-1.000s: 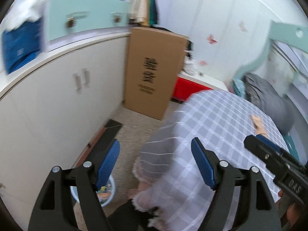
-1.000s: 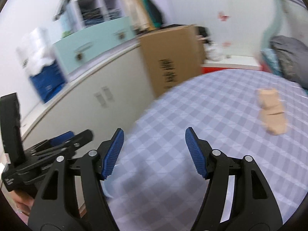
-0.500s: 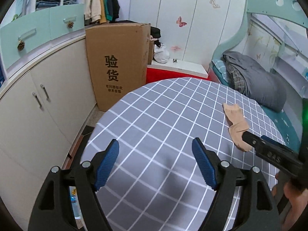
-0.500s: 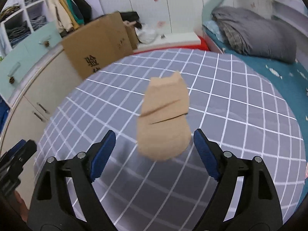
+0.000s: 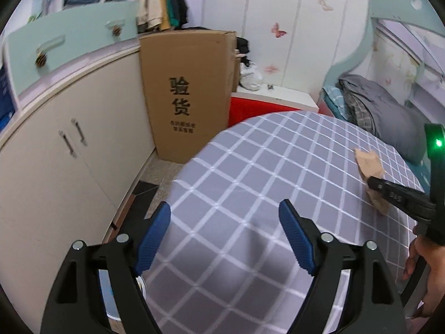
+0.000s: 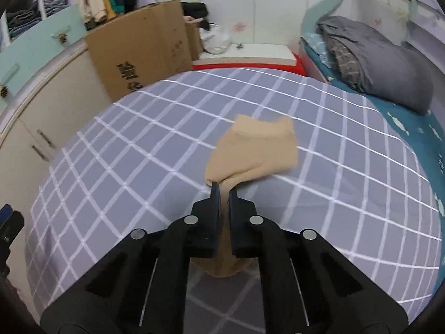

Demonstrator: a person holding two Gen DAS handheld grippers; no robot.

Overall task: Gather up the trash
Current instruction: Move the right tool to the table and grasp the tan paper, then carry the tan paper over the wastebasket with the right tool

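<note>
A tan, crumpled sock-like piece of trash (image 6: pixel 256 150) lies on the round table with the grey checked cloth (image 6: pixel 139 167). My right gripper (image 6: pixel 224 192) is shut on its near edge, which bunches up between the jaws. In the left wrist view the tan piece (image 5: pixel 370 164) shows at the right, with the right gripper (image 5: pixel 372 182) over it. My left gripper (image 5: pixel 225 217) is open and empty above the table's left edge. A white bin rim (image 5: pixel 111 303) shows on the floor below it, mostly hidden.
A tall cardboard box (image 5: pixel 189 94) stands behind the table next to cream cabinets (image 5: pixel 69 144). A red and white low unit (image 5: pixel 267 103) is at the back. A bed with a grey blanket (image 6: pixel 375 55) is on the right.
My right gripper closed on the tan piece, which was lying flat between its open jaws before. The left gripper swung a little to the left and stays open.
</note>
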